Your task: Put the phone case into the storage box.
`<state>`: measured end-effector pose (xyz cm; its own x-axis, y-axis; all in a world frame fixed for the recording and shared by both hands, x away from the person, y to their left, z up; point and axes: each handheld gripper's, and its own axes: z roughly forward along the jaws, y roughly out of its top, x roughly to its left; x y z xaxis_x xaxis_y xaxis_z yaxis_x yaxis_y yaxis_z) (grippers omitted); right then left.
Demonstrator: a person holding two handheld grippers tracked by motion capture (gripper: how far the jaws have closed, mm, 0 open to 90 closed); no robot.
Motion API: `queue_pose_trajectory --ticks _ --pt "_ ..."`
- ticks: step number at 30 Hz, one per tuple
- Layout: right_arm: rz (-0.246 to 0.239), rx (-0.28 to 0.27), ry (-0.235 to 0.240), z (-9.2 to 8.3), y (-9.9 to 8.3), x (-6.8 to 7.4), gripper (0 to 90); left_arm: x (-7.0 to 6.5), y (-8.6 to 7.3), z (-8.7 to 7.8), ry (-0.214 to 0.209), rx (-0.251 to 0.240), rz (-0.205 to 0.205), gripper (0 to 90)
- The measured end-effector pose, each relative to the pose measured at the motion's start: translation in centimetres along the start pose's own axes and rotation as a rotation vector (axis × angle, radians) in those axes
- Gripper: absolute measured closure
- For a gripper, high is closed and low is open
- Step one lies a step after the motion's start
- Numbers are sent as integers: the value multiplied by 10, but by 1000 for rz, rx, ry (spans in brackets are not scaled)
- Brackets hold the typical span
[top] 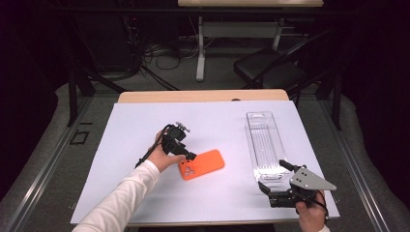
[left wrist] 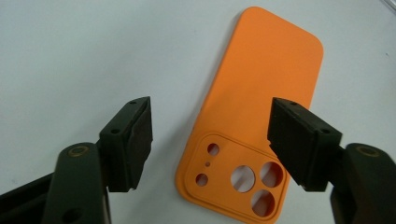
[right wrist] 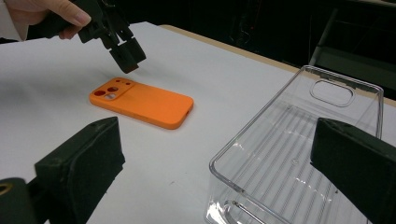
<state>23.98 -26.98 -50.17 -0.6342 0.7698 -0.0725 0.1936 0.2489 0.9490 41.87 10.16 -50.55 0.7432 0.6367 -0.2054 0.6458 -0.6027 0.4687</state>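
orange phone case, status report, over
Left gripper open, jaws either side of the orange phone case, not touching. Case flat on the white sheet. Right gripper open at the clear tray. Nothing between.

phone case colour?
Orange: the phone case lies flat on the white sheet, camera cutouts showing. Best seen in the left gripper view.

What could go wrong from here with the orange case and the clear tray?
The orange phone case lies flat on the white table cover, and the open left gripper hovers above its camera end; a low flat edge may slip from the fingers. The clear plastic tray looks light; the open right gripper, near its end, could nudge or tip it.
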Motion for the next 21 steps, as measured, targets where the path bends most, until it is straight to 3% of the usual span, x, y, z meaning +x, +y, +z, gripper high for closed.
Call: queue_pose_trajectory --ticks 10,19,21 --pt "2 -1 1 1 0 0 21 -14 -1 -3 -47 26 20 157" --pt "1 2 1 0 0 0 21 -27 2 1 -67 59 93 27" --pt "0 2 1 0 0 0 21 -29 2 2 -50 63 108 16"
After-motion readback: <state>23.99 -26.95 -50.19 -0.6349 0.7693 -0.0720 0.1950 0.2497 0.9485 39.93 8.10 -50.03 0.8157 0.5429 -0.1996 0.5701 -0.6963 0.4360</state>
